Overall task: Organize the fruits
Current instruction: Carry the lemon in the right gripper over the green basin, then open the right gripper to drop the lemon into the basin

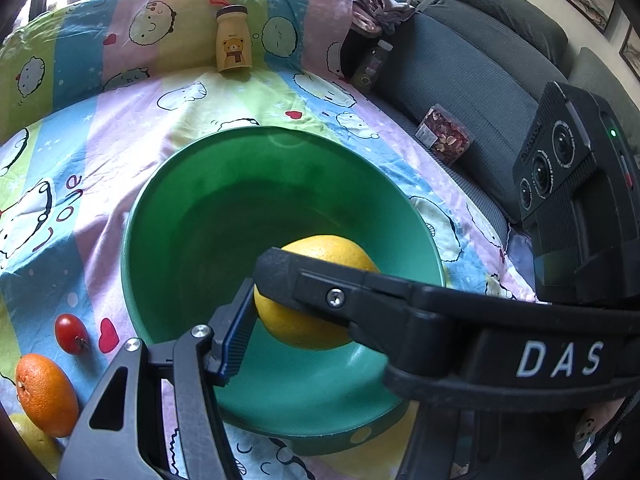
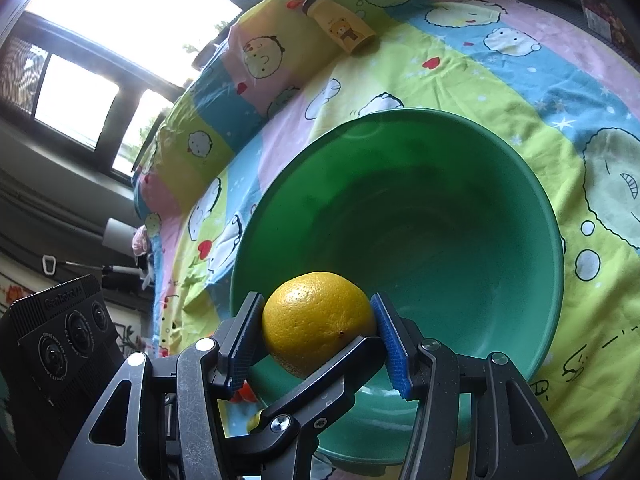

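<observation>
**Citrus held by both grippers above the bowl's near rim**

Yellow citrus point(image 2: 318, 320), one, hangs in the air just inside the near rim of the green bowl point(image 1: 280, 132). It touches neither the wall nor the floor. Its longer axis runs roughly from pad to pad of the right gripper point(image 2: 316, 308), whose two ribbed blue pads point(image 2: 390, 344) press on opposite flanks, so this tool is clamped on the fruit. The left gripper point(image 1: 296, 320) comes in from the other side. In its own view one pad point(image 1: 236, 336) bears on the fruit's near flank and the mate is hidden behind the right tool's finger. In the right wrist view a left finger lies against the fruit's lower side, so this tool too reads as closed on the fruit.

The deciding relation is that the bowl's bare floor lies straight below and slightly ahead of the fruit. Neither hand is nearer, since both are at the fruit. A release would probably drop it inside.

Counts:
- Bowl: one, with nothing lying in it
- Grippers: two
- On the cartoon-print sheet point(image 1: 120, 120), left of the bowl and on the left gripper's side: one orange point(image 1: 46, 394), one cherry tomato point(image 1: 72, 334), and the edge of one more yellow fruit point(image 1: 28, 436)
- Well beyond the bowl: one bear-printed bottle point(image 1: 233, 40), upright
</observation>
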Motion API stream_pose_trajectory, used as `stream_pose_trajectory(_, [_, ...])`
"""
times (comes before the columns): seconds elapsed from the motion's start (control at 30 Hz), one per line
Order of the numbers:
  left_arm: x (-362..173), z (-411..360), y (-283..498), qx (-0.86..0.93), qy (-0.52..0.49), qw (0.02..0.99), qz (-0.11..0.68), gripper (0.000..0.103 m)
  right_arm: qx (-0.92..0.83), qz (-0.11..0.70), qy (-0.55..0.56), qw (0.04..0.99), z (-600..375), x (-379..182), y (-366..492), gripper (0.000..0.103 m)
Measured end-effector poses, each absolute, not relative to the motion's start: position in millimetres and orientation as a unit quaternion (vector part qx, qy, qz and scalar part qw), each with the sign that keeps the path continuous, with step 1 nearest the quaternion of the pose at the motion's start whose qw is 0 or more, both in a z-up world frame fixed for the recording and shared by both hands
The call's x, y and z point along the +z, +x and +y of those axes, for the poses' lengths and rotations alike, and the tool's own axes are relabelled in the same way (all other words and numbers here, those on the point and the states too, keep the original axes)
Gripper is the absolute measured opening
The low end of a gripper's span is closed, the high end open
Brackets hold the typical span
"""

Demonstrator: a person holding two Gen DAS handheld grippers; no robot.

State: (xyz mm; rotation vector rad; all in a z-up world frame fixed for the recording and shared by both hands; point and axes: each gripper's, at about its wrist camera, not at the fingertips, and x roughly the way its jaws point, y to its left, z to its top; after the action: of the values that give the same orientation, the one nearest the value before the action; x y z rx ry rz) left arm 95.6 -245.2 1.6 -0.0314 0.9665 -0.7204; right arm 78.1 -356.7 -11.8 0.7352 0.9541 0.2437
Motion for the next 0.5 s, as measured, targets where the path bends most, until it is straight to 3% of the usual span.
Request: stream_pose_trajectory(0.5, [0.2,-242.8,98.2,-0.330,-0.011,0.826,0.456,0.059,0.116,0.450,0.351,0.813,-356.0,-14.9,79.9,0.057])
